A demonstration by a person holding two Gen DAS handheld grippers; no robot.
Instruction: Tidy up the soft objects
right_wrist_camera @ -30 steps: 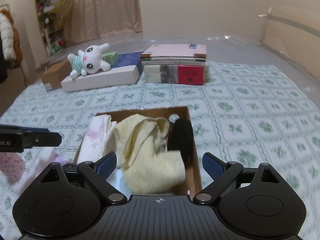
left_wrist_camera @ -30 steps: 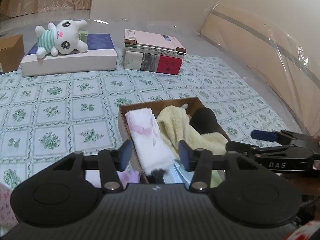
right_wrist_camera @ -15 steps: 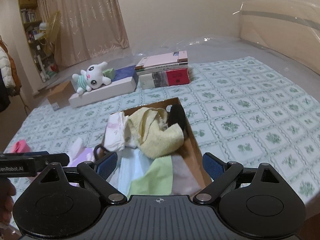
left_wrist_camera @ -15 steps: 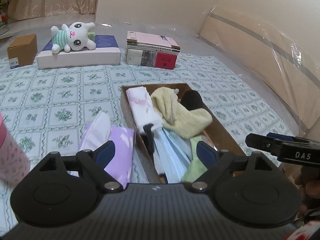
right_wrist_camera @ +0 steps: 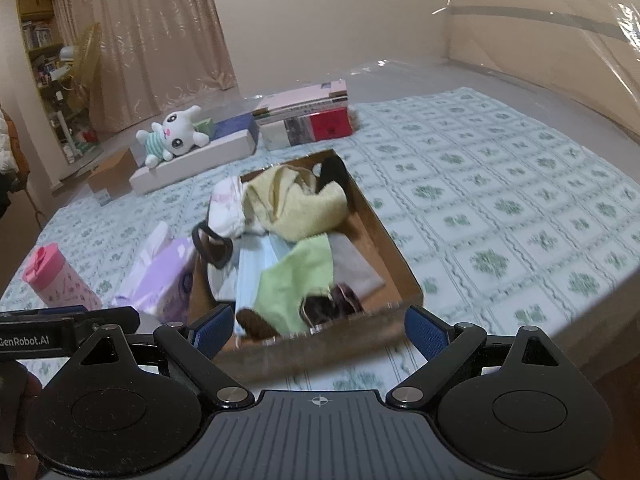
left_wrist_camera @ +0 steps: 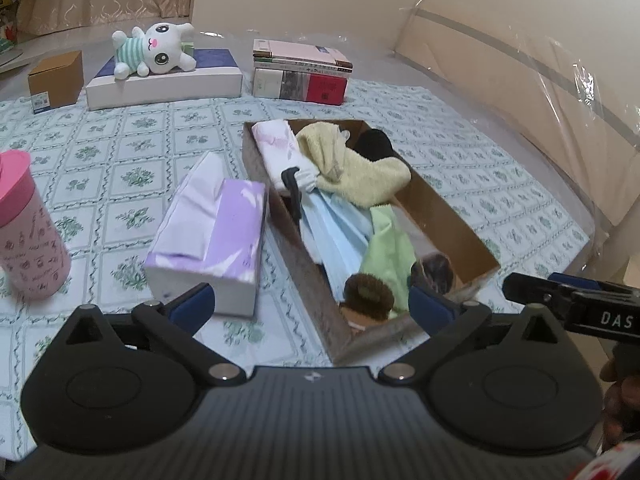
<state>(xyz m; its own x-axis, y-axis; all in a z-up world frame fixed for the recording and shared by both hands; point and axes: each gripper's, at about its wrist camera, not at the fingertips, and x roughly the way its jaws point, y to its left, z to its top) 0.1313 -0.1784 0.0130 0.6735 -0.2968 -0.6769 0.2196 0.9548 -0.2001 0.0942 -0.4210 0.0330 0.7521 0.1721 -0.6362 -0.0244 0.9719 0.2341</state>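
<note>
The cardboard box (left_wrist_camera: pixel 448 208) on the patterned tablecloth (left_wrist_camera: pixel 120 148) holds a yellow towel (left_wrist_camera: pixel 360 176), blue masks (left_wrist_camera: pixel 340 232), a green cloth (left_wrist_camera: pixel 388 248) and scrunchies. The left gripper (left_wrist_camera: pixel 312 304) is opening, empty; the right gripper (right_wrist_camera: pixel 318 326) is spread, empty.

Brown cardboard box (left_wrist_camera: pixel 460 216): yellow towel (left_wrist_camera: pixel 360 176), light-blue masks (left_wrist_camera: pixel 340 232), green cloth (left_wrist_camera: pixel 390 248), white-pink floral cloth (left_wrist_camera: pixel 280 148). Lilac tissue box (left_wrist_camera: pixel 216 232). Pink patterned cup (left_wrist_camera: pixel 28 224). Green floral-tile cloth (left_wrist_camera: pixel 120 148).

A home room: curtains (right_wrist_camera: pixel 152 40), crowded bookshelf (right_wrist_camera: pixel 40 40), plush toy (left_wrist_camera: pixel 154 50)
</note>
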